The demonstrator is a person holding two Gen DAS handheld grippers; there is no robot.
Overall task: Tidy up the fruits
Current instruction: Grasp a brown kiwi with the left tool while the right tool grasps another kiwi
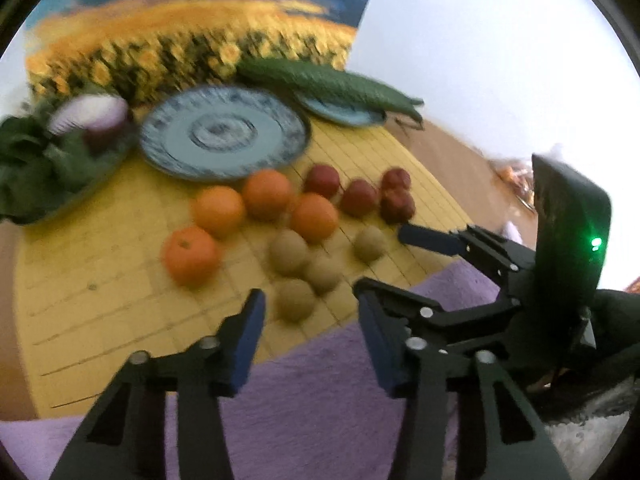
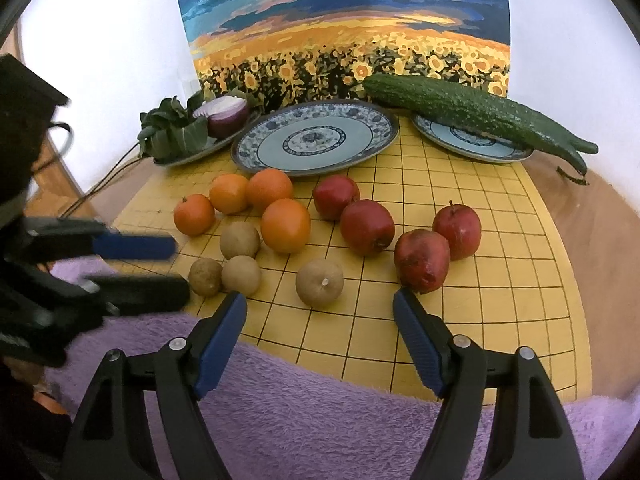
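Your right claw (image 2: 320, 308) hangs nearest, jaws wide, holding nothing, over the purple towel (image 2: 320, 420). Your left claw (image 1: 310, 312) is narrower, also without a load. Beyond, on the yellow grid board (image 2: 460, 300) on the worktop: brown fruits (image 2: 319, 282) near, oranges (image 2: 285, 225) left, red apples (image 2: 367, 227) right, patterned plate (image 2: 256, 152) far.

White wall (image 2: 100, 60) behind, sunflower-field painting (image 2: 344, 32) leaning against it, brown wooden tabletop (image 2: 592, 232), yellow gridded board (image 2: 460, 300) lying on it, fuzzy purple cloth (image 2: 320, 420) at the near edge, soft even light
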